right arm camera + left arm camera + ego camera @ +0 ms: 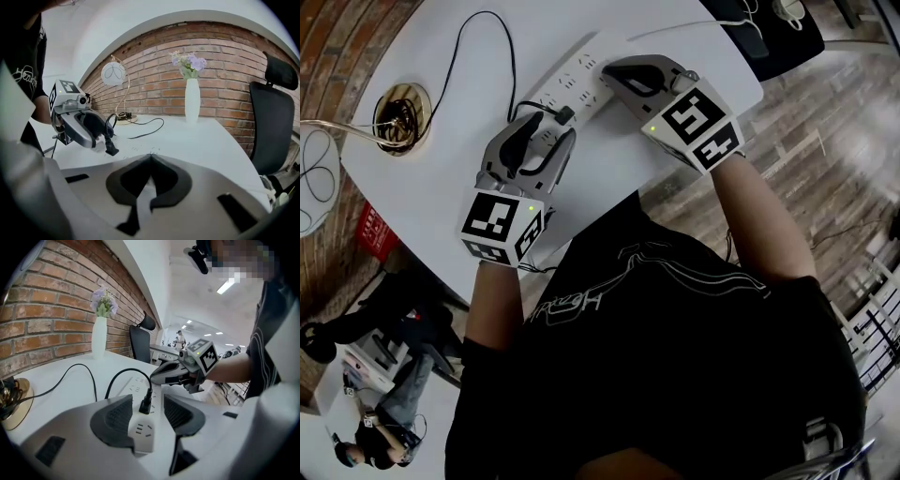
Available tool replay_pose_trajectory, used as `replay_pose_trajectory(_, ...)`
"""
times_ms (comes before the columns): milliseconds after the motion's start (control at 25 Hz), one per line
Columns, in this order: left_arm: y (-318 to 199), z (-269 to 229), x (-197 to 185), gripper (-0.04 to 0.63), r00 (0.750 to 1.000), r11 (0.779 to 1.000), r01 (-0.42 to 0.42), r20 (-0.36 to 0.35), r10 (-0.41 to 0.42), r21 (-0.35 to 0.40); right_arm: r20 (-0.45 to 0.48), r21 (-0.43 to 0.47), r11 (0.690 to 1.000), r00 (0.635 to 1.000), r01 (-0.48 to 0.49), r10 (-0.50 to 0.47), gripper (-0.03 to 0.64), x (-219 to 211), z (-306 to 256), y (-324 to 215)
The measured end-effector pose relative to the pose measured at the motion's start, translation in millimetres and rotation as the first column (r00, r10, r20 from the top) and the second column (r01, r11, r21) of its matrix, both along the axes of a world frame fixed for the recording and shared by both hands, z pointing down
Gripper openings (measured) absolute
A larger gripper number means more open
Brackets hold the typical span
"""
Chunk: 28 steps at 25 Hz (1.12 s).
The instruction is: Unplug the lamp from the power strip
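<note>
The left tool (pixel 146 414) is released: its jaws stand apart astride the power strip (pixel 140 433), with the black plug (pixel 146 405) seated between them, untouched. The right tool (pixel 151 159), clenched tip to tip, sits at the strip's far end.

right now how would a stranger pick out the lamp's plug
On the white table, a white power strip lies near the front edge. The lamp plug is the one black thing standing in its sockets, a black cord looping to the gold lamp base.

Left gripper (pixel 147 411): jaws wide apart, tilted down. Right gripper (pixel 151 160): jaws closed tip-to-tip, tilted down. Left forearm (pixel 492 305) and right forearm (pixel 759 220) extended forward.
</note>
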<state>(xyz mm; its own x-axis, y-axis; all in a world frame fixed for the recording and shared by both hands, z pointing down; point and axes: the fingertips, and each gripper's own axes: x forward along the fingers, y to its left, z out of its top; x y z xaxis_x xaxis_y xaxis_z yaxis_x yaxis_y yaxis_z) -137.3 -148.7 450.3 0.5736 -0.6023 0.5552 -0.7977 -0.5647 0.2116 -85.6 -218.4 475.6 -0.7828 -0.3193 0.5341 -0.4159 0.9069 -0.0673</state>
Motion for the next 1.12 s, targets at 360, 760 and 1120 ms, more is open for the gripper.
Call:
replay_pose_trajectory(360,-11.3,9.7,10.6,0.172,0.968,0.987,-0.116,0.234,0.087,0.112,0.053,0.005,1.0,0.999,0.007,-0.007,-0.005,0.4,-0.8,-0.7)
replay_pose_trajectory(760,-13.5,13.0,14.9,0.054,0.954,0.981,-0.148,0.279,0.109,0.123,0.07,0.007,1.0,0.998,-0.004,0.004,-0.005,1.5,-0.8,0.5)
replay_pose_trajectory(1120,-13.7,12.9,15.1,0.044,0.958,0.983,-0.152,0.258,0.122,0.102,0.066,0.027,1.0,0.998,-0.015,0.013,-0.005,1.7,-0.9,0.6)
